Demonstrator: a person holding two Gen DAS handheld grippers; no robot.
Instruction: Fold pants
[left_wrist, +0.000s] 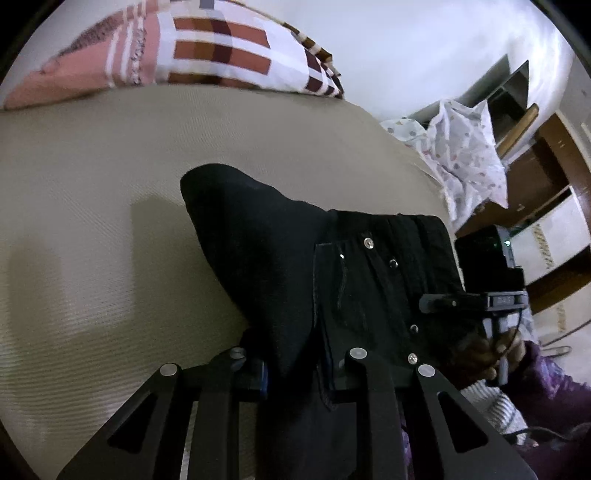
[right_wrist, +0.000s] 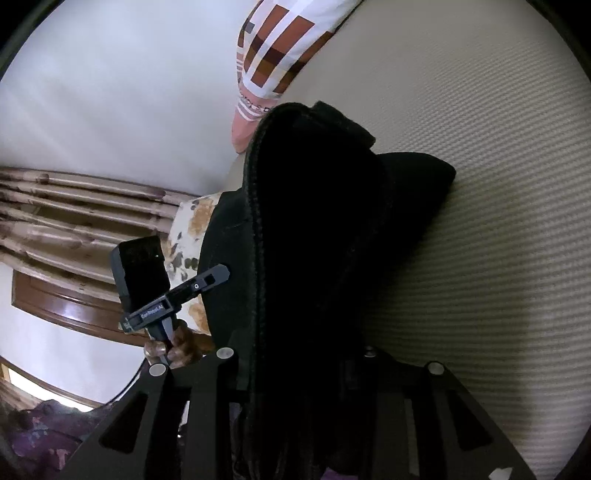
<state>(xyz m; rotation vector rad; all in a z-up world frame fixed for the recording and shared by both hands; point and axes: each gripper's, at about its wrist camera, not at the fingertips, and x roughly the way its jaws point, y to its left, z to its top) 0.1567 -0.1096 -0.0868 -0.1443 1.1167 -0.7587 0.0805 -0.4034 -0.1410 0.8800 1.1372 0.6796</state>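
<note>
- The black pants (left_wrist: 280, 266) are lying bunched on a beige, ribbed bed (left_wrist: 110, 229), with the waistband end raised toward both cameras.
- The left claw (left_wrist: 295, 373) is pinching a fold of the dark fabric, its jaws nearly together on the cloth; the metal studs (left_wrist: 368, 242) of the pants are showing just beyond it.
- The right claw (right_wrist: 295, 373) is also gripping the pants (right_wrist: 317, 236), jaws narrowed around a thick ridge of fabric that is running up from between them.
- In the left wrist view, the right claw (left_wrist: 436, 301) is reaching into the waistband from the right, with a hand (left_wrist: 491, 350) wrapping its handle.
- A patterned blanket (left_wrist: 207, 51) in pink, brown and white is lying at the far end of the bed.
- A spotted white cloth (left_wrist: 461, 155) is hanging just beside the bed's far corner.
</note>
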